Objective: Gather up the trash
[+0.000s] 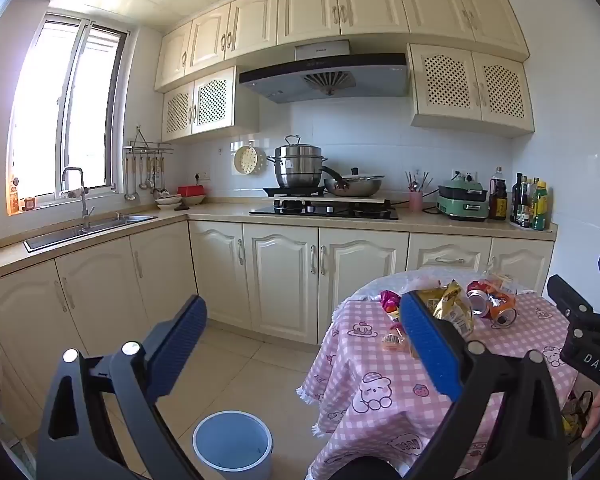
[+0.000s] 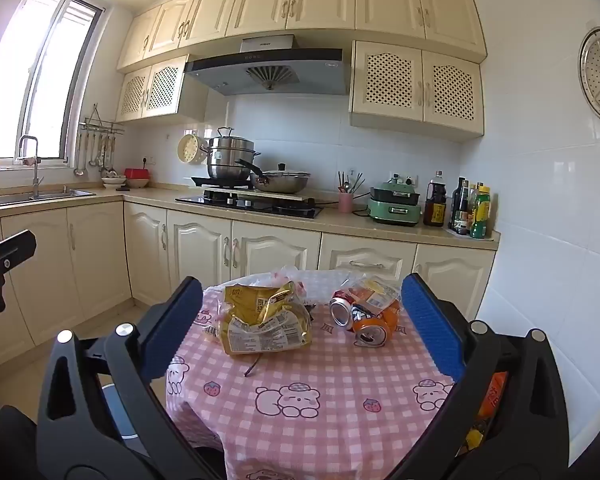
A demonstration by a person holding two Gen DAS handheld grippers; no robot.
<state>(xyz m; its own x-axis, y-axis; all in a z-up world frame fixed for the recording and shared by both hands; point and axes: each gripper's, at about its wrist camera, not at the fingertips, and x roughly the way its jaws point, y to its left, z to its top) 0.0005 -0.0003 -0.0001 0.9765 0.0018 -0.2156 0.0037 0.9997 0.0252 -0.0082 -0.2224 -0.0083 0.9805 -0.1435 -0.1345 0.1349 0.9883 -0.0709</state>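
left view:
left gripper [image 1: 302, 344]: jaws wide apart, nothing between them, aimed slightly down over the floor beside the table.
bin [image 1: 233, 446]: pale blue, open top, on the floor just left of the table [image 1: 364, 396], low in view between the fingers.
trash: gold snack bag [image 1: 454, 304], crushed cans [image 1: 494, 306], small pink wrapper [image 1: 390, 300], all on the far part of the pink checked cloth, partly behind the right finger.
right gripper [image 1: 580, 312]: only its black and blue edge shows at the right.

right view:
right gripper [image 2: 302, 320]: jaws fully spread, empty, pointed at the tabletop.
snack bag [image 2: 266, 322]: lies left of centre between the fingers, ahead of the tips, not touched.
cans [image 2: 364, 316]: red one and orange one, on their sides, touching, nearer the right finger.
clear wrapper [image 2: 374, 292]: behind the cans.

step, my read: first pick not begun.
advice: take the bag with the right gripper, pinch a crumpled edge, not the flat face. Cans roll, so grab across the body one at a time. Drop over the bin on the left side.
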